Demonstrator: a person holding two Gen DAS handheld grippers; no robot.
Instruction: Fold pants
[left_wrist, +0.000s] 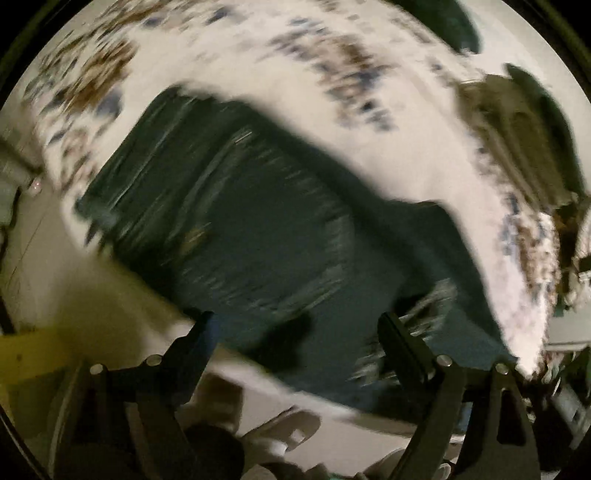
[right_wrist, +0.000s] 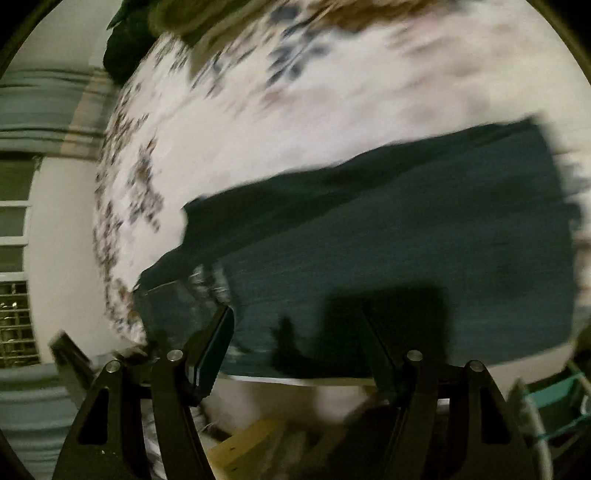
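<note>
Black fingers of the left gripper, lower frame of the left wrist view, stand wide apart with nothing between them, above dark teal pants spread across the frame's centre on a white bedsheet with brown and blue print. Right gripper, lower frame of its view, likewise gapes empty over the pants. Both views are blurred.
</note>
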